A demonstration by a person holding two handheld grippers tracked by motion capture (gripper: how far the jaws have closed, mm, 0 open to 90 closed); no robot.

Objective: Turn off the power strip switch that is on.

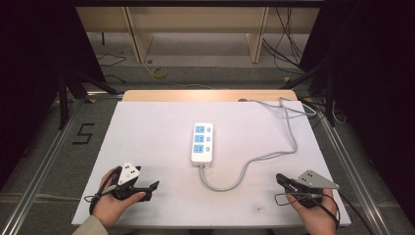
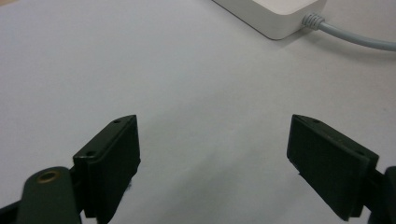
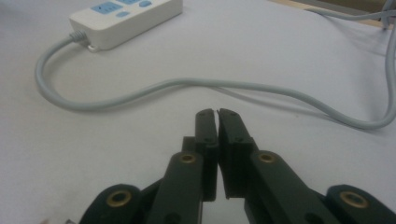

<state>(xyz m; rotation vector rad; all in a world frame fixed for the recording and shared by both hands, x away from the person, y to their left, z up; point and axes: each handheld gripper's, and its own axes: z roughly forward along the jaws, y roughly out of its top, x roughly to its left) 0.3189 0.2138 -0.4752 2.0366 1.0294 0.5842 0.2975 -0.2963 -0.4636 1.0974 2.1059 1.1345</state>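
A black numeral 5 [image 1: 83, 133] marks the grey floor [image 1: 58, 147] left of the white bench [image 1: 147, 142]. At its near left, the left tongs [image 1: 155, 185] gape wide, empty. The white power strip [image 1: 202, 142] lies mid-bench, its grey cord [image 1: 264, 157] looping rightward. The right tongs [image 1: 279, 178] are pressed together, empty.

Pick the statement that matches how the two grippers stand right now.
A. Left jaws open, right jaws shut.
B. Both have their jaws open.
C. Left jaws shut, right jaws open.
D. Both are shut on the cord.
A: the left gripper has its jaws spread wide over the bare table, while the right gripper has its jaws pressed together, short of the grey cord.
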